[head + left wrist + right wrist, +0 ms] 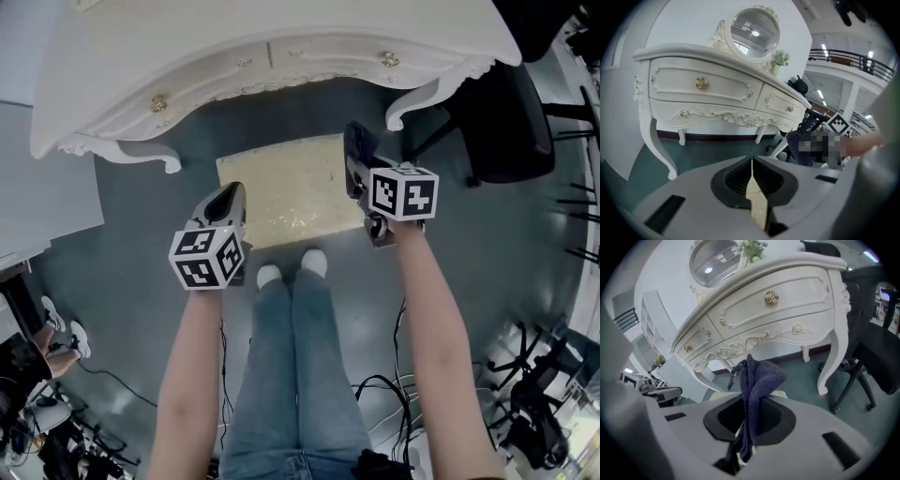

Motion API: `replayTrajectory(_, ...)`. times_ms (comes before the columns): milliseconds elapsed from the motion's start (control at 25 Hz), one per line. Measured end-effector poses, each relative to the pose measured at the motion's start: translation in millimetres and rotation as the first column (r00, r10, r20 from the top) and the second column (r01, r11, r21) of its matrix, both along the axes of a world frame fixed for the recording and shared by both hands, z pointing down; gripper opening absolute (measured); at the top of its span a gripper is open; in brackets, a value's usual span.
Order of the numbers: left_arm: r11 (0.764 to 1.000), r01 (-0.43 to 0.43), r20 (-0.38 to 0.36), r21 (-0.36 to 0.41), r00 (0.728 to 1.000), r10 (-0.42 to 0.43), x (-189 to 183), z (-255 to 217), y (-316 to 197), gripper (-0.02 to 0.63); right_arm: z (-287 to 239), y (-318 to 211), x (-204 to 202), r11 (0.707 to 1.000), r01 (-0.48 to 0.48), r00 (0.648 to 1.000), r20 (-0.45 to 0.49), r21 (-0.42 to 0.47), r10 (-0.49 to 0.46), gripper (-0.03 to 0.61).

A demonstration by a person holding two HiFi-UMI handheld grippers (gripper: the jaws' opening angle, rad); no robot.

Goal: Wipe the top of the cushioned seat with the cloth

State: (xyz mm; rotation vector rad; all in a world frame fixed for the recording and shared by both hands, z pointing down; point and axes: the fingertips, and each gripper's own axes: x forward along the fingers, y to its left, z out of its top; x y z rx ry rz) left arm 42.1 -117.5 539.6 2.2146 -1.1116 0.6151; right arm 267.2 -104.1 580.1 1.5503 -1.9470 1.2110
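The right claw (749, 420) pinches the dark cloth (757, 380); the left claw (752, 180) is pressed together. The cushioned seat (281, 192) lies below, between them.

Lab-like hall: ornate dressing table (262, 37), office chair (511, 122), floor cables (384, 384), mezzanine railing (853, 58).

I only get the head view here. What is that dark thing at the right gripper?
Observer: A dark blue cloth. The right gripper has its jaws shut on it, and it bunches up above them.
Operator: And the other one, is it holding anything?
Observer: No. The left gripper has its jaws together, and only a sliver of the beige cushioned seat shows past them.
Operator: Anything on that white dressing table?
Observer: A round mirror in a carved frame, with a small green plant beside it.
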Motion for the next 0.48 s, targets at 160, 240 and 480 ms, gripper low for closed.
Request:
replayTrajectory(160, 1.0, -0.015, 0.015, -0.027, 1.0, 0.016, 7.6, 16.9, 4.1, 0.009, 18.5, 7.5, 11.1, 1.0, -0.013, 1.0, 0.001, -0.023, 0.013, 0.037)
replayTrajectory(240, 0.999, -0.02, 0.019, -0.037, 1.0, 0.02, 11.1, 25.5, 4.8, 0.009, 30.9, 11.0, 15.6, 0.999, -0.013, 1.0, -0.001, -0.038, 0.013, 0.037)
replayTrajectory(480, 0.997, -0.033, 0.033, -0.064, 0.999, 0.035, 18.2, 50.4, 6.5, 0.009, 73.4, 23.3, 25.6, 0.994, -0.005, 1.0, -0.019, -0.106, 0.003, 0.037)
